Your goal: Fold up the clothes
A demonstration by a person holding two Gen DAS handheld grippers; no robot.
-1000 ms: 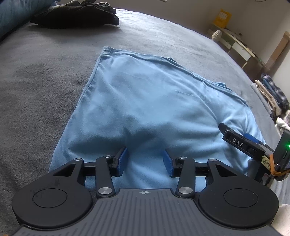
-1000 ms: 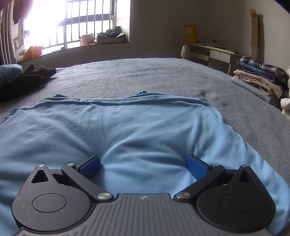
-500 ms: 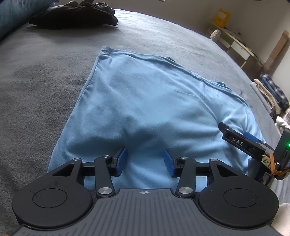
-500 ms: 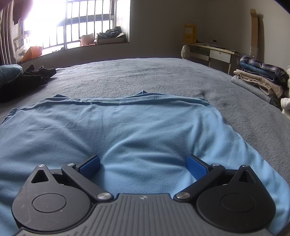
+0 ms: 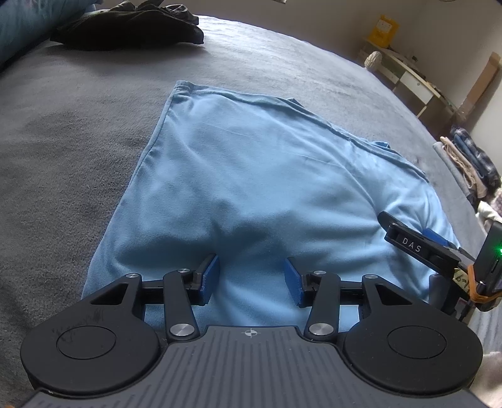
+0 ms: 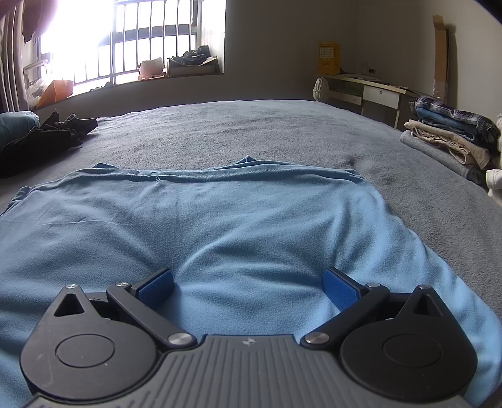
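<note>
Almost nothing has changed over the last second. Left gripper (image 5: 251, 274): jaws part open, empty, unmoved over near hem of blue shirt (image 5: 266, 175), which lies flat on grey bed (image 5: 62, 150). Right gripper (image 6: 249, 287): jaws wide, empty, equally static. Judgement: paused before next fold.

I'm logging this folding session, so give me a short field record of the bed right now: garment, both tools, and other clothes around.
garment: light blue shirt, spread flat on the grey bed cover
left tool: open, over the shirt's near edge, cloth between the pads but not pinched
right tool: open wider, over the same near edge
dark clothes: loose heap, far left of the bed
folded pile: stacked at the right edge
fold status: this fold not yet started
</note>
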